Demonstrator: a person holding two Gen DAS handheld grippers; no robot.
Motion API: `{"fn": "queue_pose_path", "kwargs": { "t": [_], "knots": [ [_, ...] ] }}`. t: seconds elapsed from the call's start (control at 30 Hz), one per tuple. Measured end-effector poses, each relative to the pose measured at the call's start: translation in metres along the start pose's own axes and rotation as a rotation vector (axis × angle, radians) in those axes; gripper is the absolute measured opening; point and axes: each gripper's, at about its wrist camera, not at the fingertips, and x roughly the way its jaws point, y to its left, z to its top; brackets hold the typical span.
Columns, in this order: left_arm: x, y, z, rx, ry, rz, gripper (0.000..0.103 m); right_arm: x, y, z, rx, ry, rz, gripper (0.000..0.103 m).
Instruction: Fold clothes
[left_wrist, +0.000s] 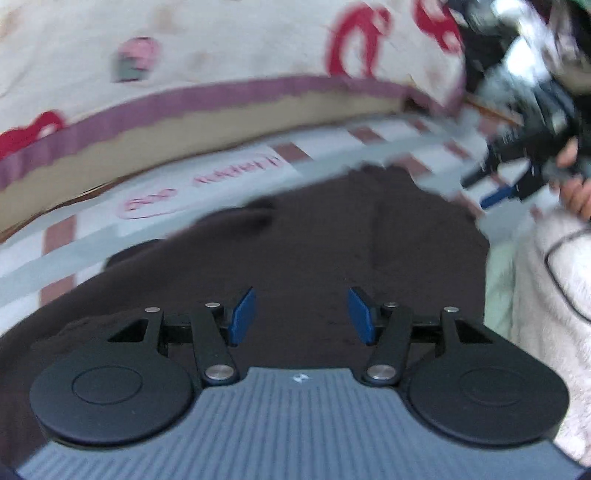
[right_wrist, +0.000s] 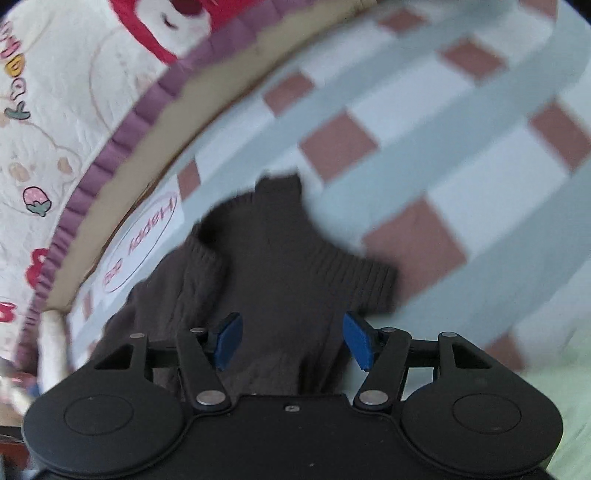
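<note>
A dark brown sweater (left_wrist: 295, 258) lay on the checked sheet (left_wrist: 59, 254), filling the middle and lower part of the left wrist frame. The left gripper (left_wrist: 301, 317) hung over it with its blue pads (left_wrist: 243, 314) apart and nothing pinched between them. In the upper right of that frame, blurred, the right gripper (left_wrist: 495, 188) showed with a hand (left_wrist: 574, 184) around its handle. A white fleecy cloth (left_wrist: 554, 314) lay at the right edge.

In the right wrist frame the sweater (right_wrist: 273, 266) ran from the centre down under the right gripper (right_wrist: 291, 339), one ribbed sleeve (right_wrist: 369, 280) spread toward the right. Its jaws stood released, the pads (right_wrist: 356, 338) clear of the knit. The sheet (right_wrist: 443, 155) filled the upper right. A cream quilt (right_wrist: 55, 110) with red prints and a purple border curved across the upper left; the same quilt (left_wrist: 221, 44) crossed the top of the left wrist frame.
</note>
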Motion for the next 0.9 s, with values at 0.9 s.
{"fn": "queue_pose_path", "kwargs": {
  "t": [0.9],
  "knots": [
    [0.039,-0.008,-0.05,-0.108,0.143,0.008,0.057,0.061,0.028,-0.022,0.049,0.224,-0.111,0.073]
  ]
}}
